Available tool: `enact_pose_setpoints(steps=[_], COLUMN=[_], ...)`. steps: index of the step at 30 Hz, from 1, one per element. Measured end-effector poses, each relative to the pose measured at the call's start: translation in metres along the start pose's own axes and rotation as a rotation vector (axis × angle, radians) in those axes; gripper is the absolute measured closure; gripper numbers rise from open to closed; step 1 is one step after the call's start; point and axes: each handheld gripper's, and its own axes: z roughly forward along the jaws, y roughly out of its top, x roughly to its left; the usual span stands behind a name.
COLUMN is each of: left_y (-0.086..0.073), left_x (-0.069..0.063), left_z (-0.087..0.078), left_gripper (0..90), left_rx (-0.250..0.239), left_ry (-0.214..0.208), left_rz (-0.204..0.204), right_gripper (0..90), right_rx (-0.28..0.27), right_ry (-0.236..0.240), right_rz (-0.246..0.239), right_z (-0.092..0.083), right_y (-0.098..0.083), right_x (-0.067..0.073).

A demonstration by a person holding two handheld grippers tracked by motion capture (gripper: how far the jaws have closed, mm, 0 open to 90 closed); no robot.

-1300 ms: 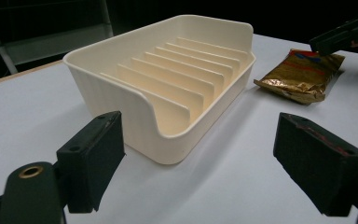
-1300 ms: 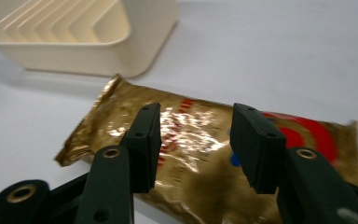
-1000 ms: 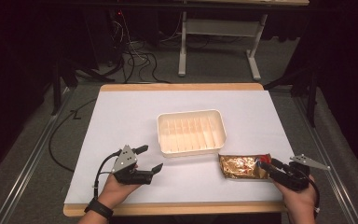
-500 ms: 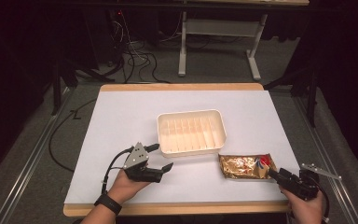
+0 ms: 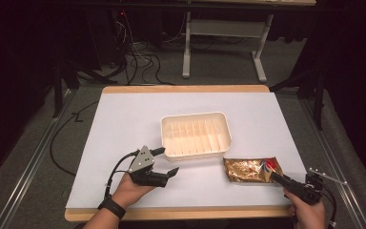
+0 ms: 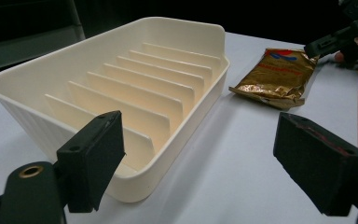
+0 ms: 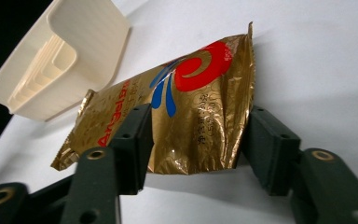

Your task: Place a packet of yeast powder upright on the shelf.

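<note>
Right gripper (image 7: 193, 144), fingers wide astride the gold packet's (image 5: 248, 169) near end on the surface beside the ribbed tray (image 5: 195, 135); close squarely on the seam; left gripper (image 5: 164, 162) waits, fingers wide.

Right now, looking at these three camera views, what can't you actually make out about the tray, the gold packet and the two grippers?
- Gold foil snack packet, right gripper view: the underside is hidden, and its near edge sits between the right hand-held gripper jaws; actual contact is unclear.
- Cream plastic divided tray, left gripper view: the near slots sit behind the left hand-held gripper jaw.
- Packet lettering, high view: too small to read.
</note>
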Motion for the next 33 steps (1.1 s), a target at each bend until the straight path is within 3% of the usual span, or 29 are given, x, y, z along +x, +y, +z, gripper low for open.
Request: enact_pose_setpoints(steps=[5, 10, 16, 25, 33], left_y=[-0.001, -0.001, -0.001, -0.004, -0.011], left_x=[0.0, 0.0, 0.0, 0.001, 0.003], left_z=[-0.001, 0.0, -0.002, -0.01, -0.027], left_gripper=[16.8, 16.8, 16.8, 16.7, 16.8], left_rx=[0.003, 0.003, 0.001, 0.001, -0.001], left_ry=[0.002, 0.001, 0.003, 0.024, 0.071], left_rz=[0.001, 0.002, 0.0, -0.003, -0.016], right_gripper=[70.5, 85.5, 88.4, 88.8, 88.9], right_rx=[-0.026, -0.044, -0.083, -0.148, -0.195], right_ry=[0.022, 0.016, 0.012, 0.04, 0.081], right_rz=[0.025, -0.016, -0.112, -0.182, -0.235], right_z=[-0.003, -0.006, -0.01, -0.014, -0.012], right_y=[0.002, 0.005, 0.011, 0.023, 0.038], right_x=[-0.002, 0.002, 0.017, 0.034, 0.047])
